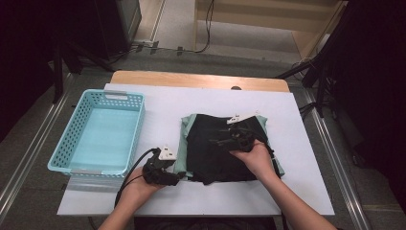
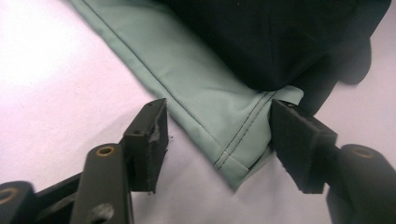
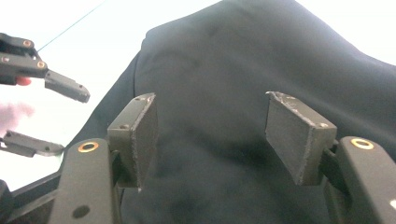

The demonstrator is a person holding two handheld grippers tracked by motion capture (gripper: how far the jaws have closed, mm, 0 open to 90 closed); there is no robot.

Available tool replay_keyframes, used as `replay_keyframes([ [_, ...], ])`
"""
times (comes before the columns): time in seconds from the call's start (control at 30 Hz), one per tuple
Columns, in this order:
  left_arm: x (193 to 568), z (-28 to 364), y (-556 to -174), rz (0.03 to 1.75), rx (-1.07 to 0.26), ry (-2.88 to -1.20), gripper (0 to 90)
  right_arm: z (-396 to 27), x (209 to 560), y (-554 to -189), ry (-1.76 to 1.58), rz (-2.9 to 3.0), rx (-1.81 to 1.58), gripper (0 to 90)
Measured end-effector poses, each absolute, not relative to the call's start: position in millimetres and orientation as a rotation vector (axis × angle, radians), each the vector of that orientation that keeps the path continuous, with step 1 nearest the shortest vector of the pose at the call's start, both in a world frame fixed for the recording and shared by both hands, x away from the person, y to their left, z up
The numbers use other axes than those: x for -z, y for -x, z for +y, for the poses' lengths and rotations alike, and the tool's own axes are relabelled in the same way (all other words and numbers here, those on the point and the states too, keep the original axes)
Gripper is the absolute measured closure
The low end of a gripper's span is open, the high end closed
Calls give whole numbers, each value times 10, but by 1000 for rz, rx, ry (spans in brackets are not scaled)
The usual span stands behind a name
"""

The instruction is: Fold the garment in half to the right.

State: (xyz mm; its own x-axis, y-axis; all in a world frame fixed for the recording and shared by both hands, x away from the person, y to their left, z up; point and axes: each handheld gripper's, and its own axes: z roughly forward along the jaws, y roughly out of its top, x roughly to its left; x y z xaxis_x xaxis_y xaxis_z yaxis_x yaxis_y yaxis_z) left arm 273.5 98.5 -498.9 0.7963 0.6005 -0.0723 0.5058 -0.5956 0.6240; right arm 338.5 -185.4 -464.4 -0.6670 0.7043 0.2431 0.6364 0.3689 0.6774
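- White sheeting covers the table (image 1: 158, 103), with a strip of bare wood showing along its far edge and grey floor and dark stands around it.
- On the left side of the table sits a light blue plastic basket (image 1: 130, 139) with a perforated wall.
- Right of the basket, near the middle of the sheet, lies a folded garment (image 1: 210, 153), black on top with a sage-green layer showing along its left edge and far right corner.
- The person's left hand (image 1: 139, 187) holds the left gripper (image 1: 178, 178) low at the garment's near left corner, its cable looping back toward the forearm.
- From the left gripper view, the green corner (image 2: 229, 154) with its dark stitched hem lies between the two black jaws; the right jaw sits at the cloth's edge, the left jaw stands apart from it on the white sheet, so the jaws are parted and not yet pinching.
- The right hand (image 1: 253, 158) holds the right gripper (image 1: 218, 136) over the black cloth, pointing left across the garment's top.
- In the right gripper view, its jaws stand wide apart over the black fabric (image 3: 224, 93), with nothing between the pads, and the left gripper's jaws show farther off at the left edge.
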Motion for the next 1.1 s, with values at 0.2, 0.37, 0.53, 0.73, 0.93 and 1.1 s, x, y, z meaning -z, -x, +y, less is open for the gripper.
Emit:
replay_keyframes([
  [0.2,4999,980,-2724,814,-171,-2312,457,-1729,4626,-3432,-1229,2540,-1190,338],
  [0.37,5006,967,-2717,826,-153,-2292,526,-1606,4633,-3487,-1235,2540,-1195,342],
  [0.53,5023,960,-2700,825,-167,-2275,572,-1543,4613,-3533,-1244,2528,-1215,341],
  [0.73,5039,992,-2708,901,-145,-2222,655,-1420,4634,-3612,-1269,2528,-1246,346],
  [0.93,5042,987,-2717,892,-149,-2233,760,-1263,4656,-3655,-1248,2525,-1227,340],
  [1.1,5063,1014,-2722,884,-127,-2210,763,-1171,4674,-3724,-1251,2506,-1203,280],
])
